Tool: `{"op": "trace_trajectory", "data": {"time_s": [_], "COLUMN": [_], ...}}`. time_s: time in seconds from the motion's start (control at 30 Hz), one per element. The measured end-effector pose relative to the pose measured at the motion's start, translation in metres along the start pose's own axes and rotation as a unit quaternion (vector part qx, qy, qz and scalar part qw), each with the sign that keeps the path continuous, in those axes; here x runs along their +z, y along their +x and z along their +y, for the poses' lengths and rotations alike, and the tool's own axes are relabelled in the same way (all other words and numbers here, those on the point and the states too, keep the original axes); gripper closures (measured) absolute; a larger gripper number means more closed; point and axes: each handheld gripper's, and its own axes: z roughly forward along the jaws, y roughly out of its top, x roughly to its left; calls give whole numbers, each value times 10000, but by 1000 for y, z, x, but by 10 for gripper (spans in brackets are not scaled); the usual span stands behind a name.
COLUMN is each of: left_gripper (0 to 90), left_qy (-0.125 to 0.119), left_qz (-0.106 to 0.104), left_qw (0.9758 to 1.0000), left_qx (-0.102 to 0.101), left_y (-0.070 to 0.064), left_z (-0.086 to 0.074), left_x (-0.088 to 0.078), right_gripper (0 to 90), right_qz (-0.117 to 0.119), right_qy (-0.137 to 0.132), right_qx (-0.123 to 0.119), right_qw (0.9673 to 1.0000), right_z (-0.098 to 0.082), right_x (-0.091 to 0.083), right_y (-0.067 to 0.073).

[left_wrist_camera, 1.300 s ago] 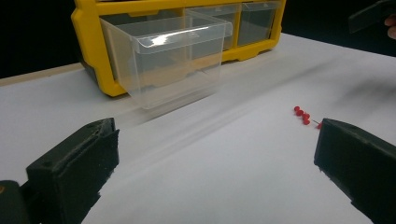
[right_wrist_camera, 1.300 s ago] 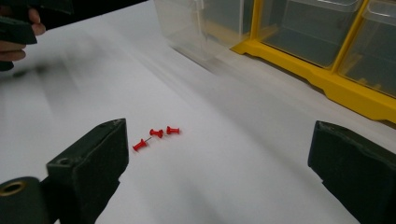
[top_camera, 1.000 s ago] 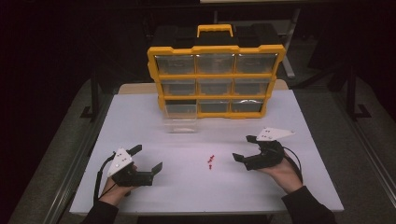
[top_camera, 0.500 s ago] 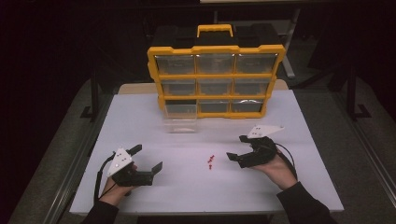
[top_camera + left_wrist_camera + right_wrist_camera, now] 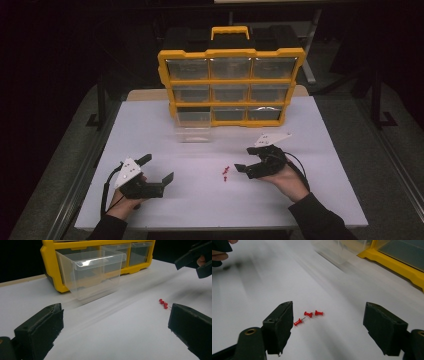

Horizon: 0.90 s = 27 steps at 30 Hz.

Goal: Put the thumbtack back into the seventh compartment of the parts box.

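The red pushpins (image 5: 308,316) lie loose on the white table (image 5: 320,200), just ahead of our right gripper (image 5: 248,168), whose jaws have been closing but grip nothing. Our left gripper (image 5: 157,170) rests low, spread open. Its view shows the clear drawer (image 5: 92,272) pulled out of the yellow organizer (image 5: 230,80).

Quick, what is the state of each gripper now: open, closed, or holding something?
Left gripper: open, holding nothing.
Right gripper: open, jaws just been closing, nothing gripped; red pins lie on the table between them.
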Motion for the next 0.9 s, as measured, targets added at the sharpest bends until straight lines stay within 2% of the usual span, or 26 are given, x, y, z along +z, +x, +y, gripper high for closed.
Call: {"op": "trace_trajectory", "data": {"time_s": [0.2, 0.37, 0.5, 0.57, 0.9], "left_gripper": [0, 0, 0, 0, 0], "left_qy": [2, 7, -3, 3, -18], "left_qz": [-62, -81, -110, -123, -122], "left_qw": [10000, 10000, 9999, 9999, 9999], "left_qx": [22, 10, 76, 73, 33], "left_y": [-1, -2, -4, -5, -4], "left_z": [1, 2, 3, 3, 1], "left_x": [2, 4, 7, 7, 5], "right_gripper": [306, 371, 435, 464, 581], "right_qz": [17, 68, 167, 232, 313], "right_qy": [123, 105, 186, 274, 535], "right_qx": [60, 121, 62, 163, 225], "right_qw": [9999, 9998, 9997, 9992, 9978], "right_z": [1, 3, 2, 3, 4], "right_x": [5, 8, 13, 15, 25], "right_y": [5, 8, 9, 10, 16]}}
